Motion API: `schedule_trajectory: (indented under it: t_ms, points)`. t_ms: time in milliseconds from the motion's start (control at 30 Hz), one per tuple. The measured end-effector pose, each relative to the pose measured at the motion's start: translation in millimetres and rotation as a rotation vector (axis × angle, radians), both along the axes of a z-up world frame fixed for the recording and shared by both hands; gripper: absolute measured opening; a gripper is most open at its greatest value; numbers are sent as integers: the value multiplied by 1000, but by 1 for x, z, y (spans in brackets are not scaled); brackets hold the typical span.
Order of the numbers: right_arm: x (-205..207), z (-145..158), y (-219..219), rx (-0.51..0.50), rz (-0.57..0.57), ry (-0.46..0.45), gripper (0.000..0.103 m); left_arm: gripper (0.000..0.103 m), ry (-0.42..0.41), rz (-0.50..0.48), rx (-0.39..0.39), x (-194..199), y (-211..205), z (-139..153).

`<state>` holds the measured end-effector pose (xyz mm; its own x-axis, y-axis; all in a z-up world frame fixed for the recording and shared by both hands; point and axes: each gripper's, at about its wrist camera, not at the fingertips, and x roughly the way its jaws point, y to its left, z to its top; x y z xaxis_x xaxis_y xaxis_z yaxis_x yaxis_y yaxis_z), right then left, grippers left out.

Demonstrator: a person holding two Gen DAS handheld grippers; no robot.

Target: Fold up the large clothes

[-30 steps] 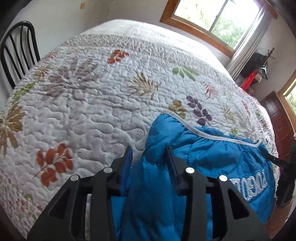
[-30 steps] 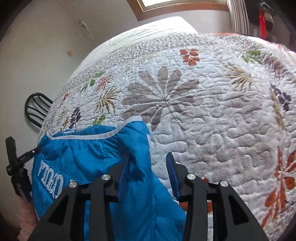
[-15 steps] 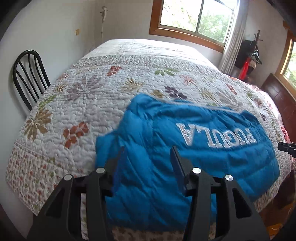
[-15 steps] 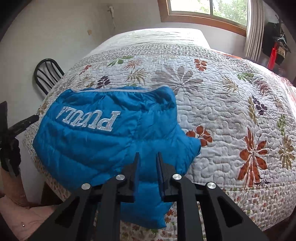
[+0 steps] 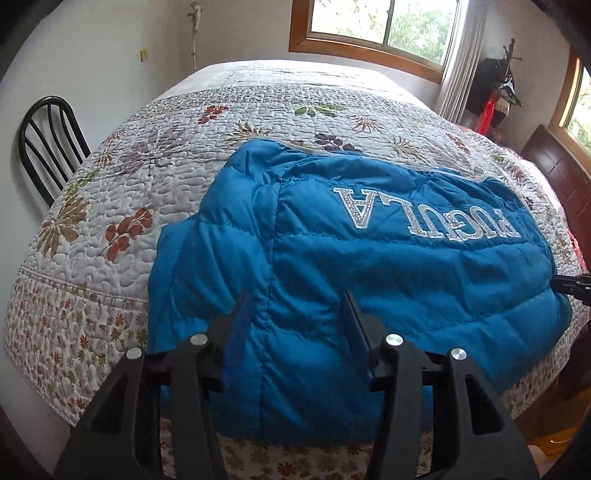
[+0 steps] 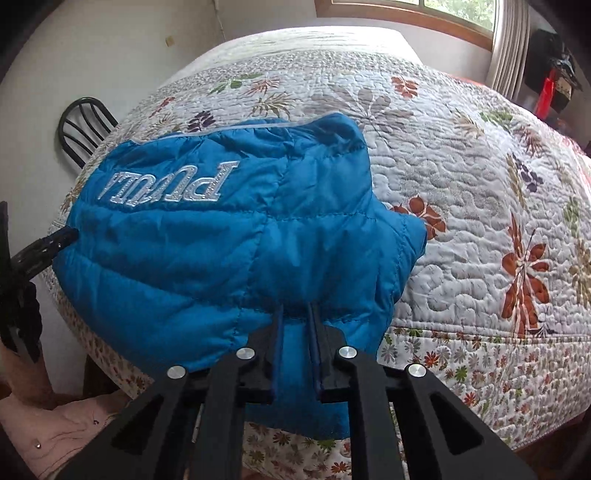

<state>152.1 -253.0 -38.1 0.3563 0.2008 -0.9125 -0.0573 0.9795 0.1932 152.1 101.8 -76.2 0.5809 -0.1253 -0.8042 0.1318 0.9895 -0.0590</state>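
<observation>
A blue puffer jacket [image 5: 369, 258] lies spread on the quilted bed [image 5: 166, 166] with its silver lettering facing up. Its near edge hangs over the side of the bed. My left gripper [image 5: 295, 314] is open above that near edge, and the fabric shows between its fingers without being pressed. In the right wrist view my right gripper [image 6: 295, 317] is closing. Its narrow jaws pinch a puckered fold of the jacket [image 6: 203, 258] at the near edge. The left gripper [image 6: 37, 247] shows at the jacket's left side.
A black metal chair [image 5: 48, 147] stands by the wall left of the bed. Dark wooden furniture [image 5: 561, 177] and a red hanging item [image 5: 487, 110] are on the right, under a window [image 5: 376, 29]. A person's pink clothing [image 6: 55, 424] shows at the lower left.
Both grippers have drawn back from the bed, so the whole jacket now shows. The left jaws have widened off the fabric. The right jaws have narrowed onto it.
</observation>
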Motion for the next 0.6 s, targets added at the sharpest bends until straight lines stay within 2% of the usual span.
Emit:
schedule_trajectory:
  t_ms: [167, 300, 600]
  points:
    - [6, -14, -2, 26, -2, 33, 10, 51, 24, -1, -23, 2, 3, -12]
    - [7, -22, -1, 32, -9, 37, 10, 51, 12, -4, -23, 1, 3, -16]
    - [8, -26, 1, 19, -15, 36, 10, 51, 0, -14, -30, 1, 3, -21]
